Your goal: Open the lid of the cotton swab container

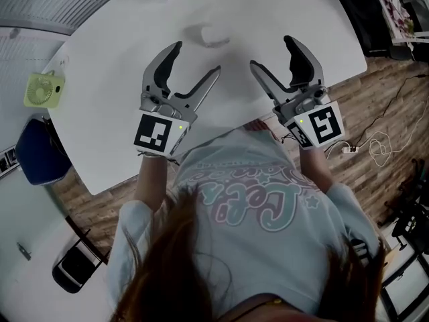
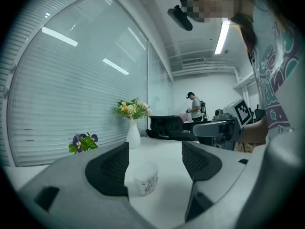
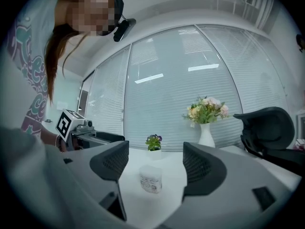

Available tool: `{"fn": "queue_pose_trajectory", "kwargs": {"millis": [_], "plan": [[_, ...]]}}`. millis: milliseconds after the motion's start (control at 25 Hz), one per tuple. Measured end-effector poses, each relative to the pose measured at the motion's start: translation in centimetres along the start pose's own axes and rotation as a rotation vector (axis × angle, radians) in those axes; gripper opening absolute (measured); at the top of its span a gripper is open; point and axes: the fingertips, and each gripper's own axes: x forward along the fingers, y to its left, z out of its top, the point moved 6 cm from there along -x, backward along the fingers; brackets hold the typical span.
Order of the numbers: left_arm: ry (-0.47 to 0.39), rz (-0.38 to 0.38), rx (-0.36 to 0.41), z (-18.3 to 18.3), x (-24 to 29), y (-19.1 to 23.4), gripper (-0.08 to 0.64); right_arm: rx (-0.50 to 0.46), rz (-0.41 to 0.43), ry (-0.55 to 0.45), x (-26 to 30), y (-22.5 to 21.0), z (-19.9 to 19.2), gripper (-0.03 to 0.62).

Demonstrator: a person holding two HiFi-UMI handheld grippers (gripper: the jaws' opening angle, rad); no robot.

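Around: vase (image 2: 133, 136) and potted plant (image 3: 153, 142), well apart from the cotton swab container (image 1: 209, 35).
Container: white, labelled, lid on, upright on table (image 1: 120, 79), ahead of both claws.
Claws: left gripper (image 1: 198, 58) and right gripper (image 1: 271, 52) wide, empty.

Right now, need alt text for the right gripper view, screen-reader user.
A small white cotton swab container stands untouched on the white table, beyond the open fingers of the right gripper. Behind it are a potted plant and a vase of flowers.

Head view overhead; both gripper views low, near the same container (image 1: 209, 35)
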Motion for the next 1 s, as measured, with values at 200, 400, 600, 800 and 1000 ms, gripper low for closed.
{"fn": "queue_pose_trajectory", "kwargs": {"millis": [200,400,600,800,1000], "plan": [[0.022,-0.056,0.003,-1.1,1.5,0.3,0.319,0.010,0.016,0.019,0.4,-0.5,-0.6,0.347],[0.075,-0.072,0.001,-2.8,3.2,0.8,0.319,0.006,0.018,0.036,0.5,-1.0,-1.0,0.347],[0.105,-0.071,0.008,-4.6,4.2,1.7,0.319,-0.001,0.008,0.040,0.2,-1.5,-0.9,0.347],[0.145,-0.077,0.025,-7.1,5.1,2.7,0.319,-0.001,0.001,0.057,-0.1,-1.3,-1.8,0.347],[0.199,-0.103,0.041,-7.2,6.0,2.5,0.319,0.002,0.003,0.068,-0.6,-1.5,-1.3,0.347]]}}
